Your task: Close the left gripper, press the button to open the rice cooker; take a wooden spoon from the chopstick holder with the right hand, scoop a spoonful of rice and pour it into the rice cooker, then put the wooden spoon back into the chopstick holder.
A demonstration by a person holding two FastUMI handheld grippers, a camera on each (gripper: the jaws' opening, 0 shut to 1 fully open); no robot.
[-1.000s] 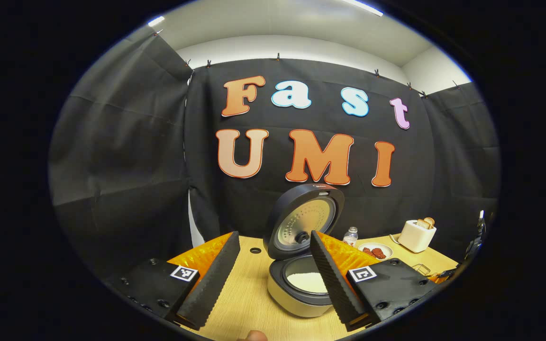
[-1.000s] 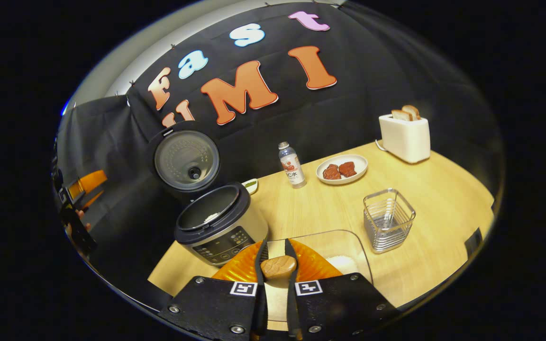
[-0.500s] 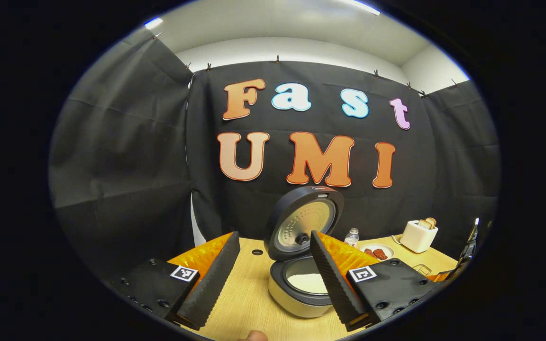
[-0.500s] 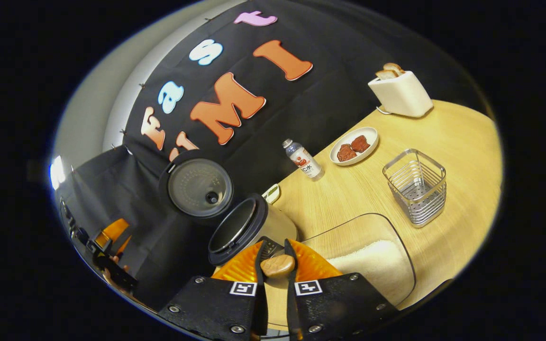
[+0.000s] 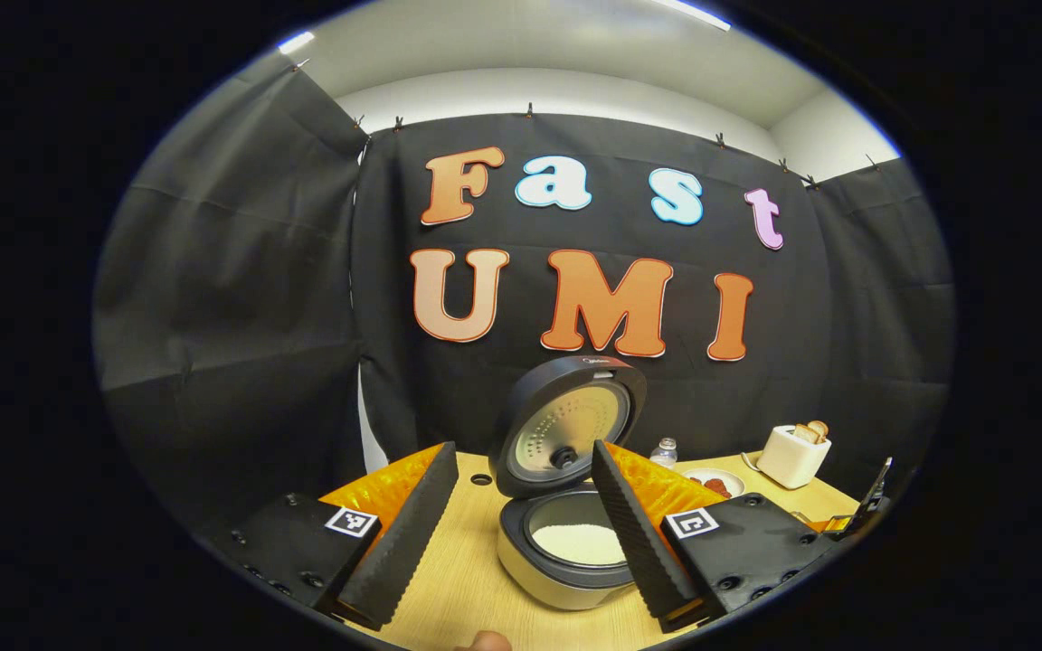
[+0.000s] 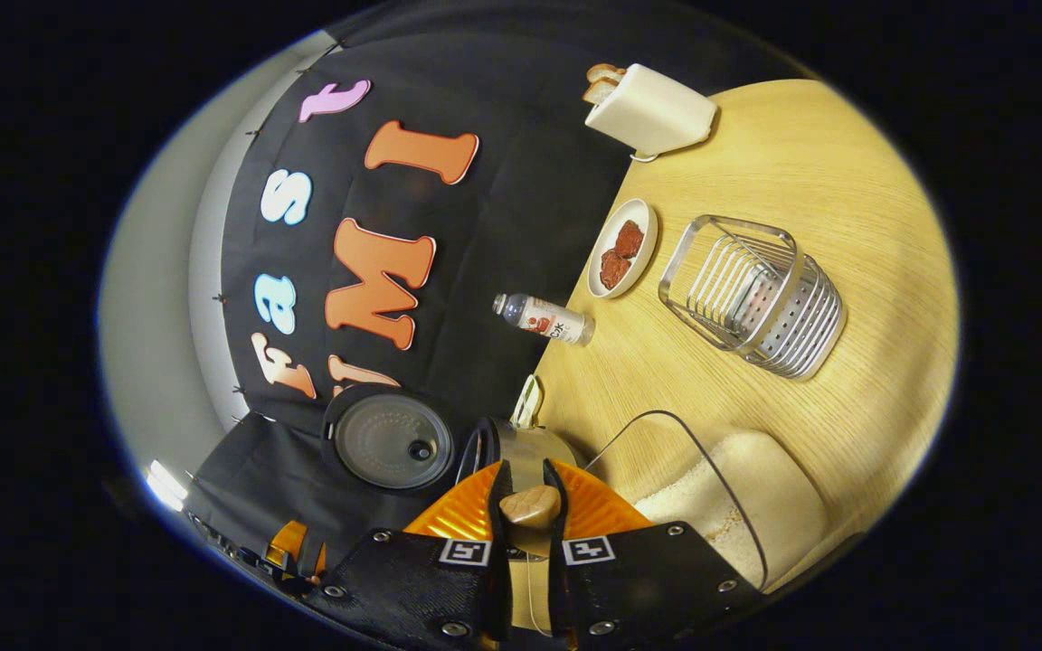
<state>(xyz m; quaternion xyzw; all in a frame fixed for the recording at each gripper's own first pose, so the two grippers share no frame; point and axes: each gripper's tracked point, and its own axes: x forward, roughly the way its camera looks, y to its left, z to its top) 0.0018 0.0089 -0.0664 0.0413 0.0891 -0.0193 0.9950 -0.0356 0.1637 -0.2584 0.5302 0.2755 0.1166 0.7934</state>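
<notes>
A: Where's the rice cooker point(image 5: 566, 506)?
B: Lower centre of my left gripper view, lid up, white rice in the pot, standing on the tabletop point(image 5: 467, 579). My left gripper point(image 5: 521, 520) has its fingers spread wide, gripping nothing.
A: And your right?
B: The right gripper point(image 6: 528, 506) has its fingers clenched on the wooden spoon point(image 6: 530, 504), low in the right gripper view. The chopstick holder point(image 6: 756, 298) sits upper right, the clear rice container point(image 6: 738, 488) lower right.
</notes>
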